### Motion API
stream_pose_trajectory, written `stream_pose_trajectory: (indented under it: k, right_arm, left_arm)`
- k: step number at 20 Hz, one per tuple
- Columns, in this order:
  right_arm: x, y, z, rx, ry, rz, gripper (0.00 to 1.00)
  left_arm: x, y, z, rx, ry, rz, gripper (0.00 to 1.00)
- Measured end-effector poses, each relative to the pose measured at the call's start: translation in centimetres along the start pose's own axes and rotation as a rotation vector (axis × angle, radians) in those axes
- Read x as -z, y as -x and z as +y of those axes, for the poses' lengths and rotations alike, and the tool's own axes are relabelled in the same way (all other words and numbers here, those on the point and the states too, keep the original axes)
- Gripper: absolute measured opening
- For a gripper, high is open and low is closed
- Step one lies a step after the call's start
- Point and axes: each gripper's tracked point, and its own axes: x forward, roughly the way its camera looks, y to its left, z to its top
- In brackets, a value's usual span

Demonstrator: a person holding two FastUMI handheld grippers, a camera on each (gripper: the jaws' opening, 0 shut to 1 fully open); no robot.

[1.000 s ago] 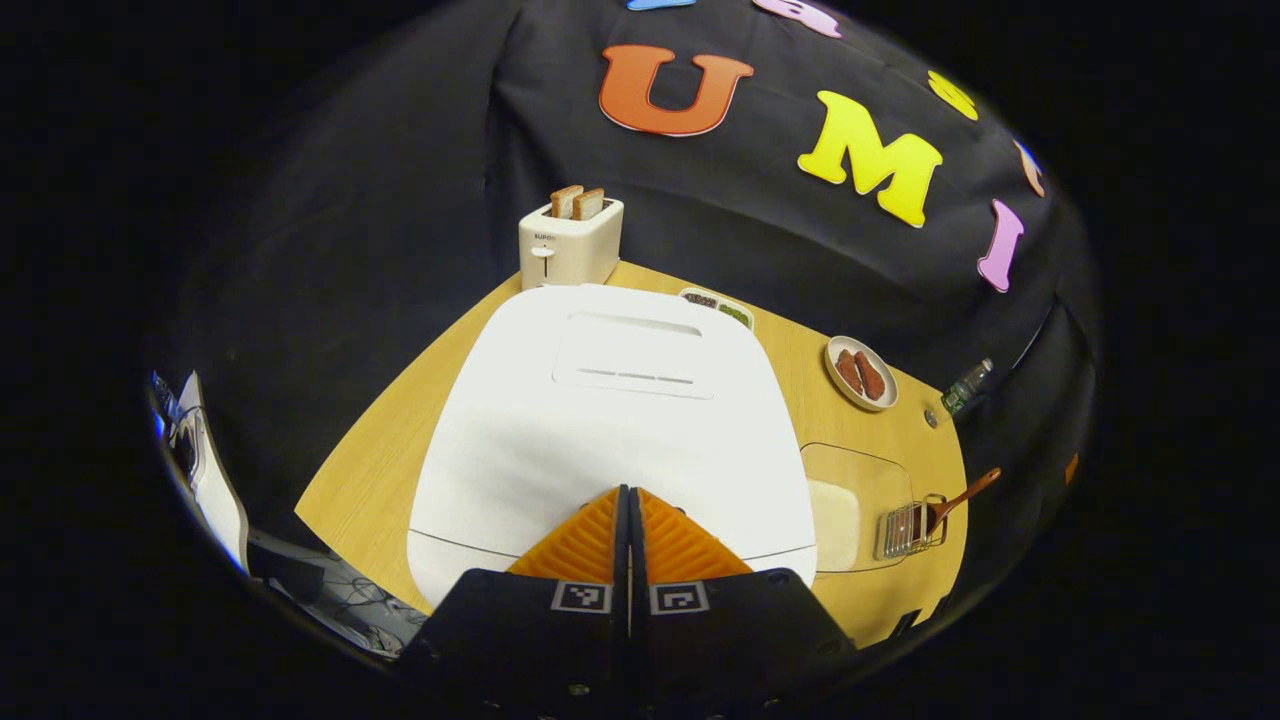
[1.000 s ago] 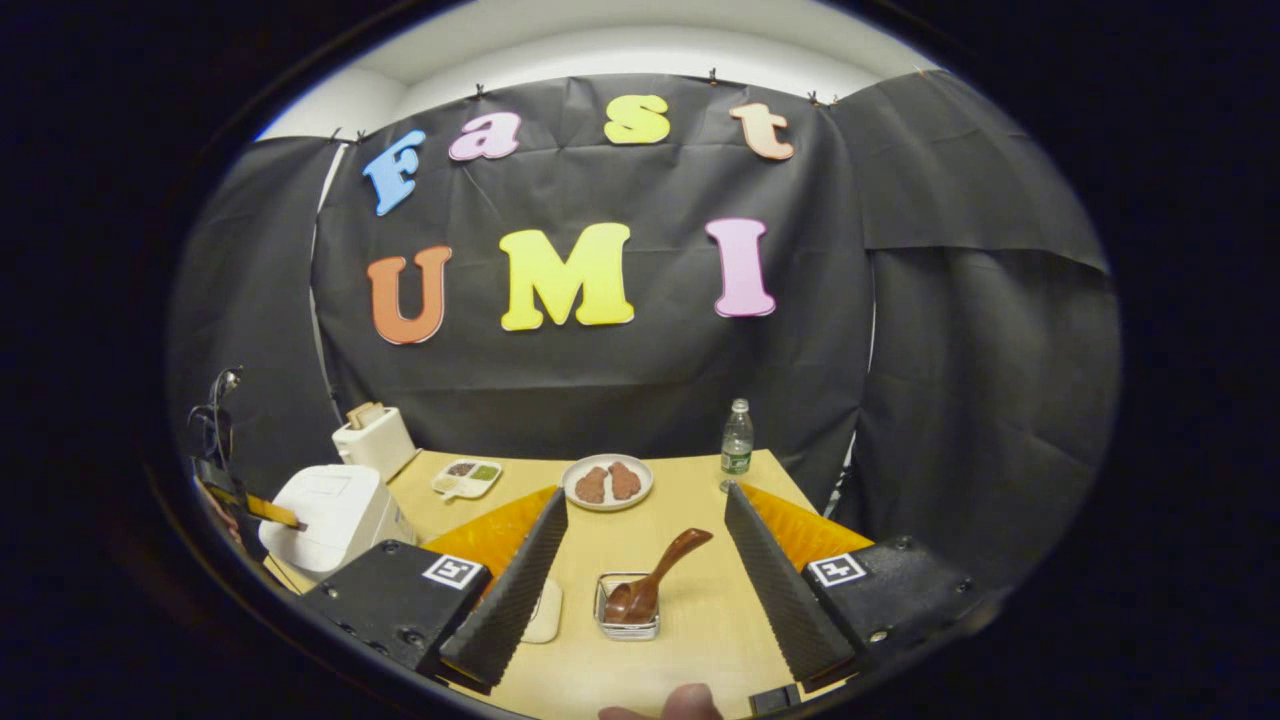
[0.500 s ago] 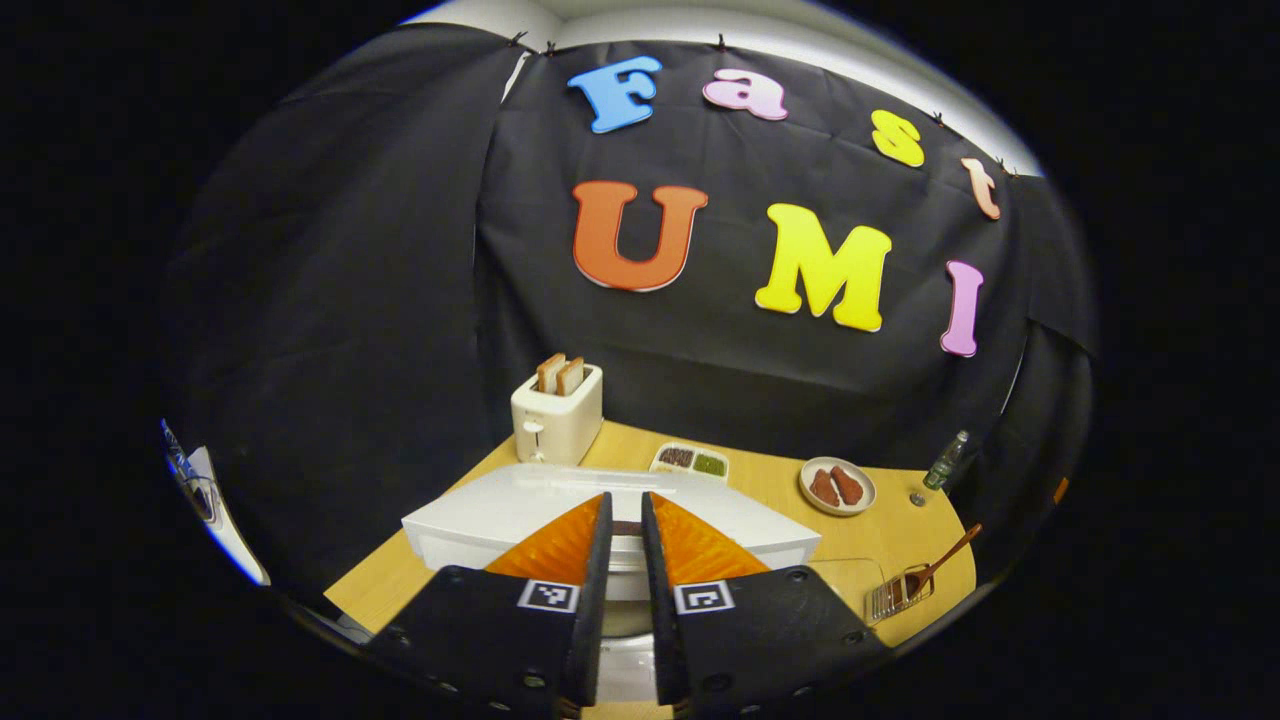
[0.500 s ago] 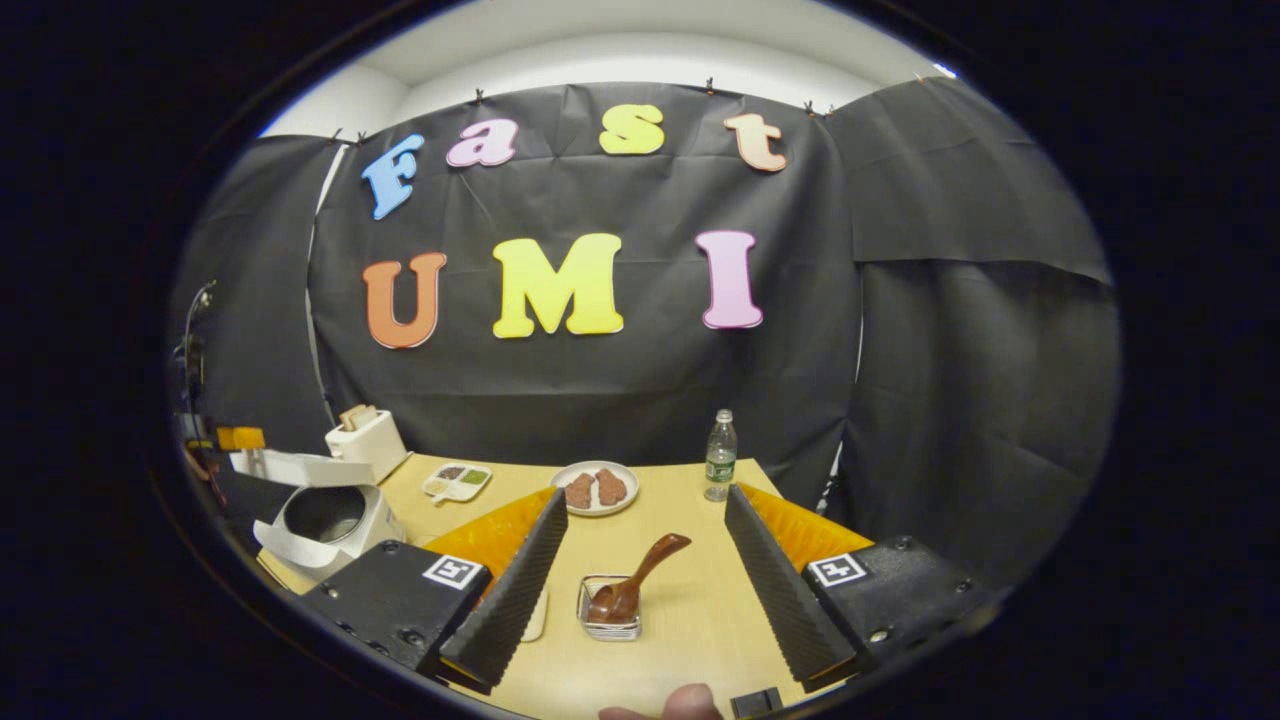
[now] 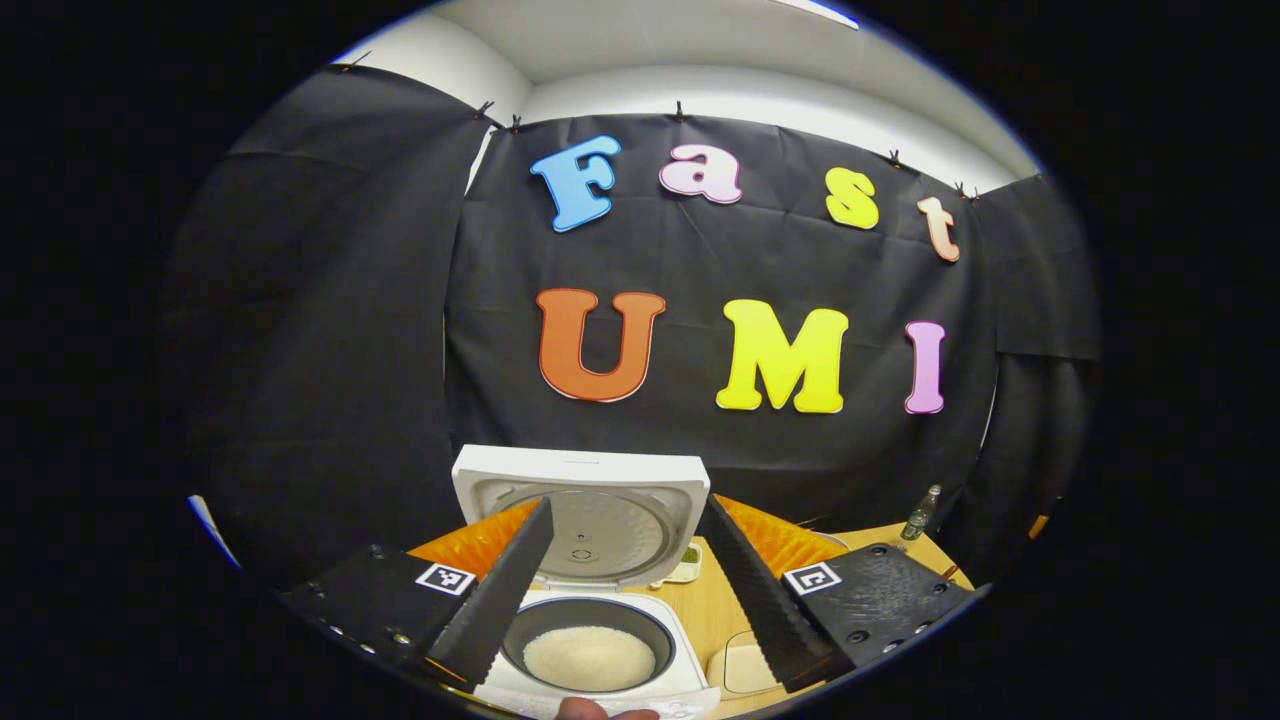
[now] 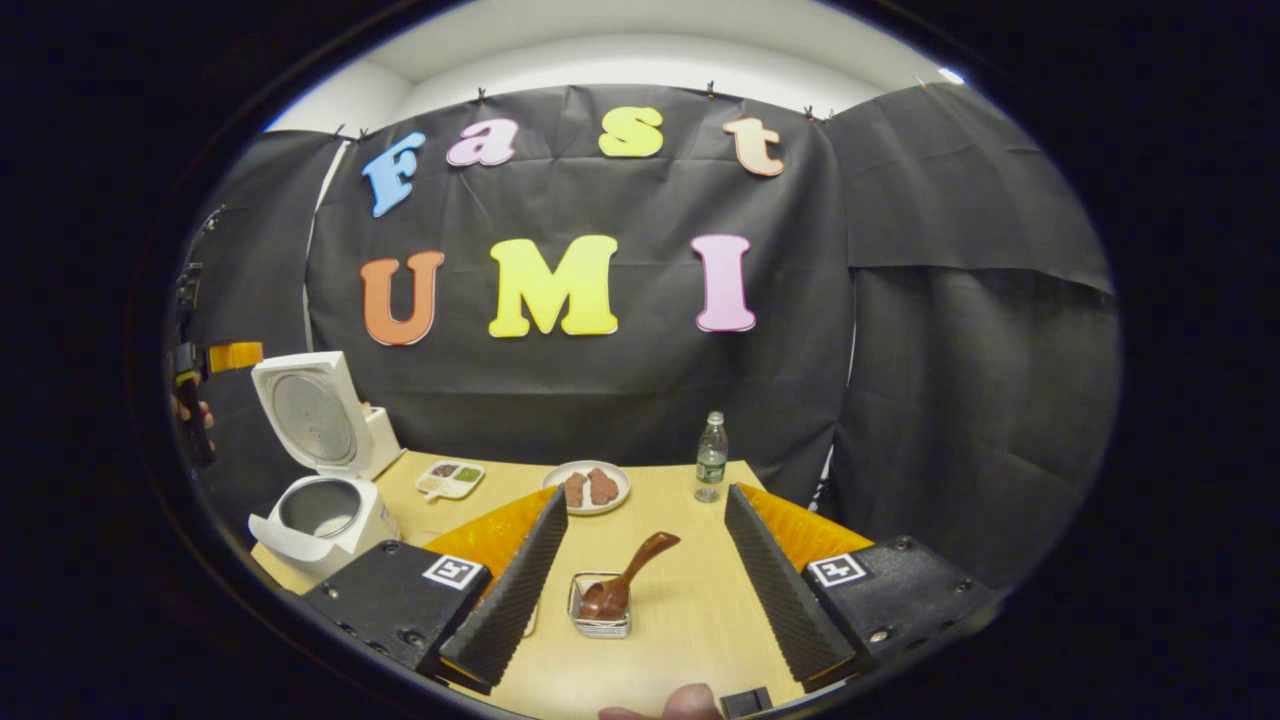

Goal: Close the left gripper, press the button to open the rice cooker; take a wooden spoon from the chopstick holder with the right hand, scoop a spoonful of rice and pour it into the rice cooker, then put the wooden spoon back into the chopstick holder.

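Booth: black cloth is hanging on all sides, with a pale ceiling showing above it.

Table (image 6: 690,610): a light wood top is carrying every item, with the appliance at its left end and the smaller ware spread toward the middle and rear.

Rice cooker (image 6: 325,515): it is sitting at the table's left end with its lid (image 5: 582,505) standing upright, so the button step appears done. Its inner pot (image 5: 590,655) is lying exposed, holding a pale layer of rice and ready to receive a scoop.

Left gripper (image 5: 625,575): it is hovering in front of and above the cooker, jaws spread wide and holding nothing.

Right gripper (image 6: 645,575): it is hanging over the table with jaws wide apart and empty, framing the holder below, likely lined up for the pick.

Plate (image 6: 587,487): it is sitting toward the rear middle, carrying two brown pieces.

Bottle (image 6: 711,457): it is standing upright near the rear edge, just right of the plate.

Divided dish (image 6: 451,478): it is lying between cooker and plate.

Chopstick holder (image 6: 598,606): a small metal basket is standing near the table's front, between the right jaws.

Wooden spoon (image 6: 625,580): it is resting bowl-down in the holder, handle leaning up to the right, free for gripping and not yet taken.
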Motion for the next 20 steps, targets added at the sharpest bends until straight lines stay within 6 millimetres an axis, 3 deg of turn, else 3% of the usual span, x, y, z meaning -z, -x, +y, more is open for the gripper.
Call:
stream_pose_trajectory:
  k: [5,11,16,20]
  right_arm:
    - [0.3,-0.1,0.0,-0.004,-0.001,0.004,1.00]
    - [2.5,-1.5,-0.8,-0.013,-0.018,0.036,0.99]
    - [6.5,-5.2,-0.8,-0.071,-0.060,0.108,1.00]
    - [10.6,-9.0,0.0,-0.125,-0.098,0.188,1.00]
  left_arm:
    - [-0.4,3.4,0.2,-0.030,0.007,-0.020,0.94]
    - [0.4,6.4,-0.8,-0.063,0.024,-0.028,0.94]
    - [2.2,7.5,-2.5,-0.072,0.038,0.022,0.94]
    - [2.1,6.9,-3.2,-0.095,0.033,0.036,0.94]
